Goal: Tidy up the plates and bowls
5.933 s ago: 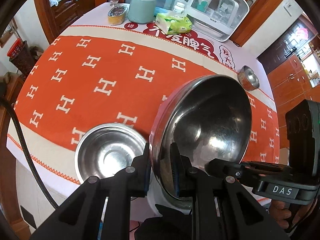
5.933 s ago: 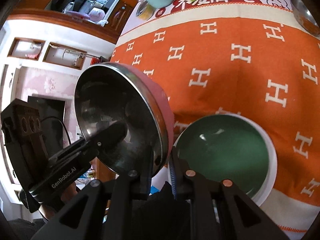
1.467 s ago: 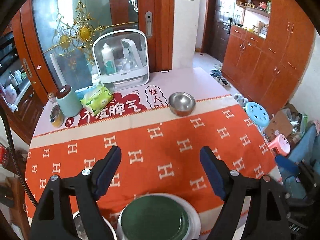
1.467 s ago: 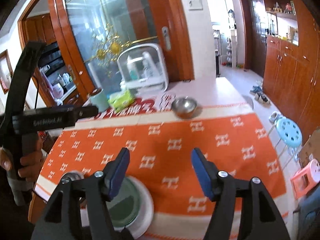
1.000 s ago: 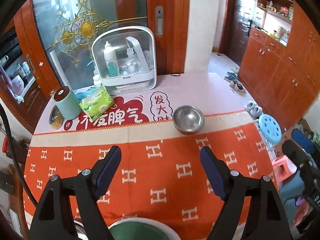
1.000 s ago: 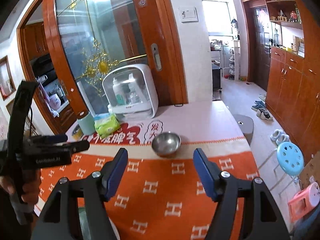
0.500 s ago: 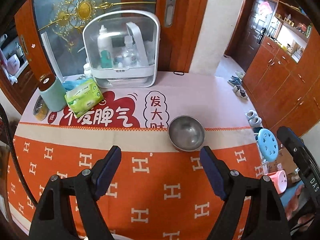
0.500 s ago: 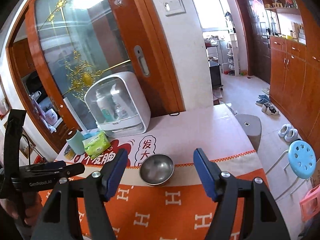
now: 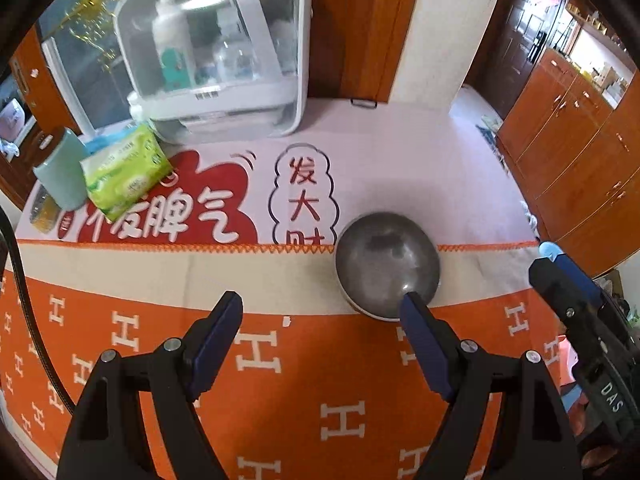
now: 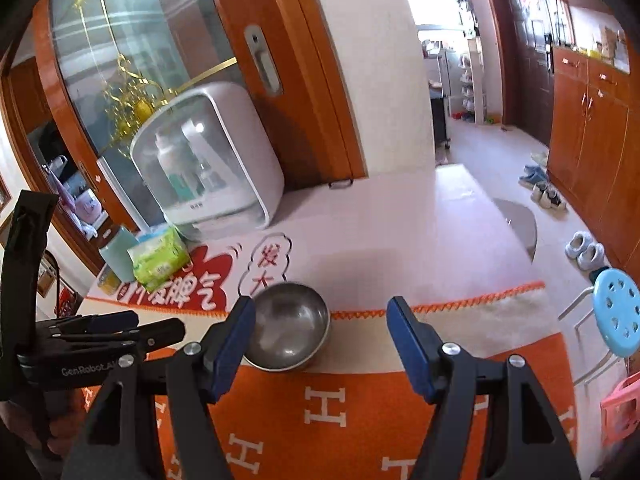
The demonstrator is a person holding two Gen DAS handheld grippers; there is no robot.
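A small steel bowl [image 9: 387, 267] sits upright where the orange cloth meets the pale mat; it also shows in the right wrist view [image 10: 289, 326]. My left gripper [image 9: 322, 310] is open and empty, its right fingertip just in front of the bowl's near rim. My right gripper [image 10: 320, 316] is open and empty, with the bowl behind its left finger. Each gripper shows at the edge of the other's view. The other plates and bowls are out of sight.
A white cosmetics case [image 9: 224, 52], a green tissue pack [image 9: 126, 170], a teal canister [image 9: 60, 172] and a small tin [image 9: 42, 210] stand at the table's far left. The table's right edge drops to a floor with a blue stool [image 10: 618, 322].
Both grippers, earlier shut on a large pink-sided steel bowl, are now open and empty. Both have moved forward across the table toward the small steel bowl, which now looks much nearer.
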